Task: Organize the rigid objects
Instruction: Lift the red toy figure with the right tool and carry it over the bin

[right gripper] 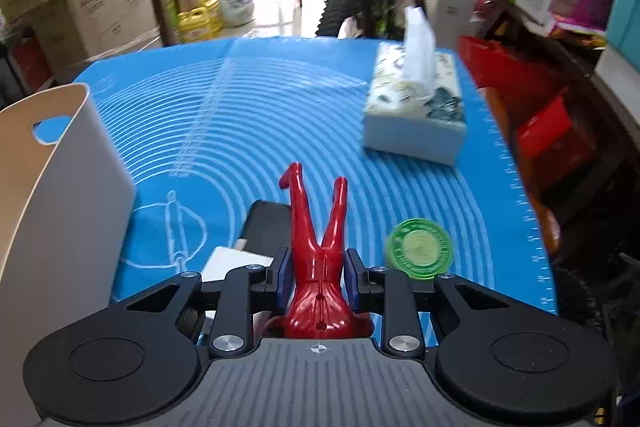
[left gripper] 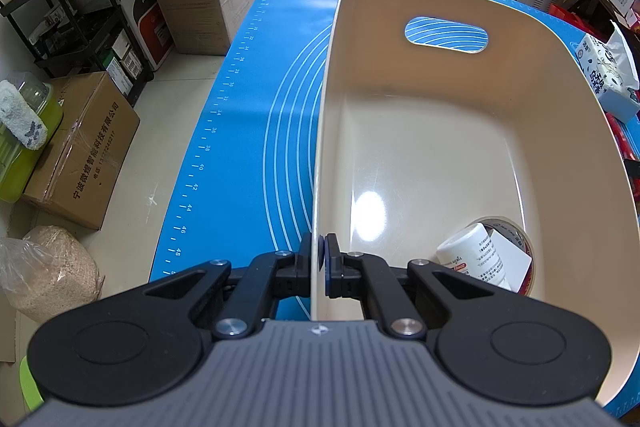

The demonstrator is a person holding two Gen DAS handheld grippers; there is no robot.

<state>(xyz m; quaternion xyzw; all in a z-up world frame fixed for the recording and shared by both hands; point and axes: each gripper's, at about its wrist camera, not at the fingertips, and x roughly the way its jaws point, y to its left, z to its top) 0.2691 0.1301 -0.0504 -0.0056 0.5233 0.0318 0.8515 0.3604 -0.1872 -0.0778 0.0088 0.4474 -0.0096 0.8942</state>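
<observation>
Sorting partway done: one toy in the tongs, a few things left on the mat.

The red figurine (right gripper: 318, 259) sits pinched between the pads of the right gripper (right gripper: 316, 277), legs pointing away, lifted over the blue mat (right gripper: 280, 115) and not yet in the cream bin (left gripper: 420, 155). The left gripper (left gripper: 319, 259) is clamped narrow on the bin's near wall, steadying it. Inside the bin lie a white bottle (left gripper: 472, 251) and what looks like a roll of tape (left gripper: 516, 231), though it is half hidden. Still out on the mat are a green round lid (right gripper: 420, 249) just right of the toy and a black-and-white item (right gripper: 256, 235) to its left. The tissue box (right gripper: 416, 107) stands farther back.
</observation>
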